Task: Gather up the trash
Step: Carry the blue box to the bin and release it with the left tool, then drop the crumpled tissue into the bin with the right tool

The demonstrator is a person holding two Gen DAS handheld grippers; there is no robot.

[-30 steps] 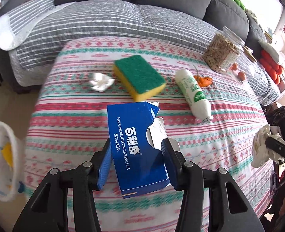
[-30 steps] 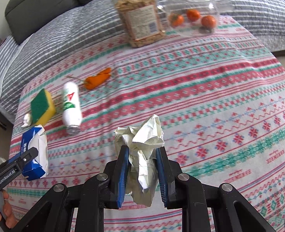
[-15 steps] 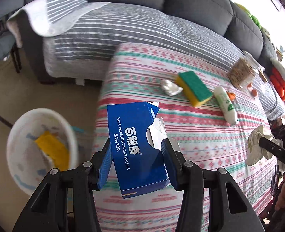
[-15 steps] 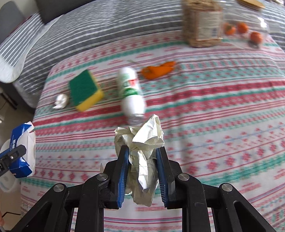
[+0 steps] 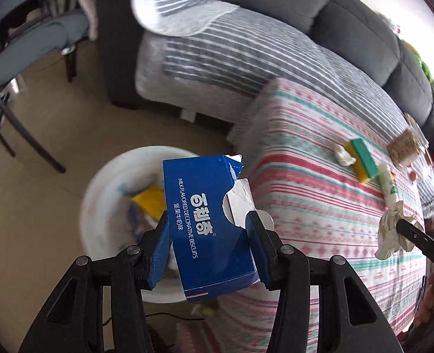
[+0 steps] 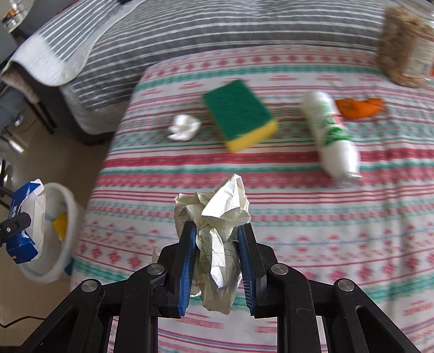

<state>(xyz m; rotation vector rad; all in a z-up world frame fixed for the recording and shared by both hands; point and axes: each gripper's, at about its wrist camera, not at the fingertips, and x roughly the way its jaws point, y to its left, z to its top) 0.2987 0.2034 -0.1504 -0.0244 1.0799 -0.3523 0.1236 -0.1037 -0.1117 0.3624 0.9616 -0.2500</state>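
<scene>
My left gripper (image 5: 208,223) is shut on a torn blue biscuit box (image 5: 208,226) and holds it over the white trash bin (image 5: 105,194) on the floor left of the table. The box (image 6: 25,223) and bin (image 6: 66,235) also show in the right wrist view. My right gripper (image 6: 217,232) is shut on a crumpled paper wad (image 6: 217,220) above the table's front part; the wad (image 5: 393,229) shows in the left wrist view. A small white tissue ball (image 6: 184,126), an orange peel (image 6: 358,107) and a white bottle (image 6: 331,135) lie on the table.
The table carries a patterned cloth (image 6: 305,206). A green and yellow sponge (image 6: 240,114) and a jar of seeds (image 6: 408,50) stand on it. A grey sofa with a striped blanket (image 6: 217,23) is behind. A chair (image 5: 16,58) stands left. The bin holds a yellow item (image 5: 149,200).
My left gripper has swung left off the table with the box and now hangs over the bin. My right gripper has turned left with the paper wad in it.
</scene>
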